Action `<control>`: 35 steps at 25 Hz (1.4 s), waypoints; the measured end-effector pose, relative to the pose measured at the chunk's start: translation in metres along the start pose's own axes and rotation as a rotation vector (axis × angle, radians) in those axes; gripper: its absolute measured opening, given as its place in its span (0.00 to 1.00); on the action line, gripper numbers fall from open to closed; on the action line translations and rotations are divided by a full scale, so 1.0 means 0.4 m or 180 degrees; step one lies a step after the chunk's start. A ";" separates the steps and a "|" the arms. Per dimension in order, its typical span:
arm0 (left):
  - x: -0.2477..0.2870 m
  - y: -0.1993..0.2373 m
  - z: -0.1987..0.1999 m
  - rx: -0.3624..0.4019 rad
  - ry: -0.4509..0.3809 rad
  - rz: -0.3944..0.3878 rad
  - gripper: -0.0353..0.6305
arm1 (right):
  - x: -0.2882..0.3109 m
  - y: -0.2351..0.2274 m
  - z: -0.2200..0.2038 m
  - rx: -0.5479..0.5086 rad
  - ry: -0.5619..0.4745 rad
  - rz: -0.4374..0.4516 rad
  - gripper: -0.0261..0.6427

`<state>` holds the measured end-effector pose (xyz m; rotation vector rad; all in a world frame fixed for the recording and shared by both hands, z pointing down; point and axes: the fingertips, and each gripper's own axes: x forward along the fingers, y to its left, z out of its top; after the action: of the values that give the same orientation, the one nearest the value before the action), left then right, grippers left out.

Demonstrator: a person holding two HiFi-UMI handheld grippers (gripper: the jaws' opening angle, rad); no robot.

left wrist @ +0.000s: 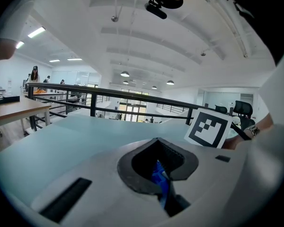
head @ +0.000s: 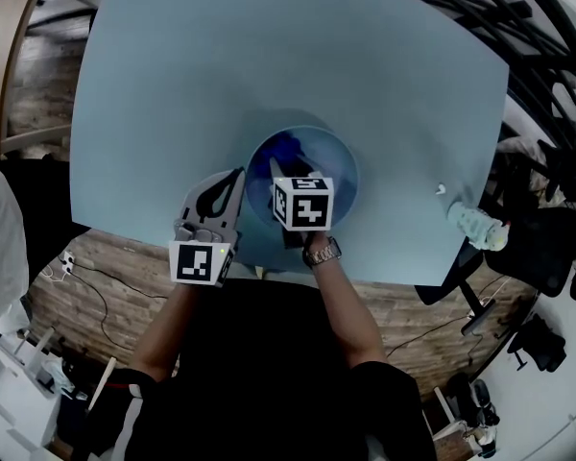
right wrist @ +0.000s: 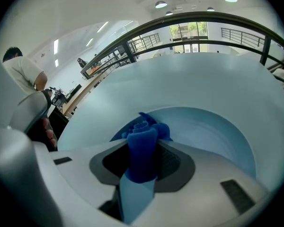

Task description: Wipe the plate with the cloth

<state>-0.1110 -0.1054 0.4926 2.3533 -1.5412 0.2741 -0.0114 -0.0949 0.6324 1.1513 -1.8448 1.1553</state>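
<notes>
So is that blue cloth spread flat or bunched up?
Bunched up: the blue cloth is a rolled wad pinched between the jaws of the right gripper.

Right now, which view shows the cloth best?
The right gripper view: the blue cloth fills the middle, clamped between the right gripper's jaws over the plate. The head view shows only a scrap beyond the marker cube. The left gripper view shows an unidentifiable blue sliver.

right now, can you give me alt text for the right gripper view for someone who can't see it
The right gripper is shut on a rolled dark blue cloth, whose far end reaches over the near side of a pale blue plate. The plate sits on a light blue table, with a dark railing and a bright hall beyond.
</notes>
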 end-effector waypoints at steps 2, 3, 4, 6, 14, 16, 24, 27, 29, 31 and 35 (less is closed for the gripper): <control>0.001 0.005 0.002 0.0002 -0.0008 0.0011 0.06 | -0.001 -0.014 0.009 0.0016 -0.0017 -0.0041 0.22; 0.002 0.007 0.003 0.0003 -0.0010 0.0017 0.06 | -0.002 -0.022 0.014 0.0025 -0.0029 -0.0069 0.22; 0.002 0.008 0.003 0.0005 -0.0009 0.0023 0.05 | -0.005 -0.031 0.018 0.0037 -0.0048 -0.0103 0.22; 0.002 0.009 0.004 0.0018 -0.0011 0.0030 0.05 | -0.012 -0.050 0.027 0.0074 -0.0104 -0.0184 0.22; -0.026 -0.014 0.004 0.0083 -0.0033 0.0047 0.05 | -0.083 -0.093 0.052 0.0187 -0.0474 -0.0308 0.22; -0.034 -0.025 0.013 0.0095 -0.0063 0.0037 0.05 | -0.106 -0.085 0.054 0.0145 -0.0572 -0.0268 0.22; -0.083 -0.102 0.068 0.0083 -0.0240 0.0037 0.05 | -0.246 -0.040 0.011 -0.0144 -0.0912 -0.0160 0.22; -0.118 -0.134 0.074 0.0075 -0.0267 0.0081 0.05 | -0.309 -0.028 -0.019 -0.0167 -0.1017 -0.0122 0.22; -0.142 -0.165 0.084 0.0088 -0.0310 0.0097 0.05 | -0.357 -0.028 -0.039 -0.0171 -0.1096 -0.0115 0.22; -0.163 -0.191 0.091 0.0102 -0.0352 0.0113 0.05 | -0.401 -0.031 -0.052 -0.0199 -0.1193 -0.0120 0.22; -0.202 -0.236 0.099 0.0152 -0.0431 0.0128 0.05 | -0.489 -0.029 -0.056 -0.0335 -0.1443 -0.0157 0.22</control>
<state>-0.0575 -0.0154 0.4147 2.4243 -1.6622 0.1652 0.0771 -0.0125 0.4765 1.4770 -2.1652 0.8007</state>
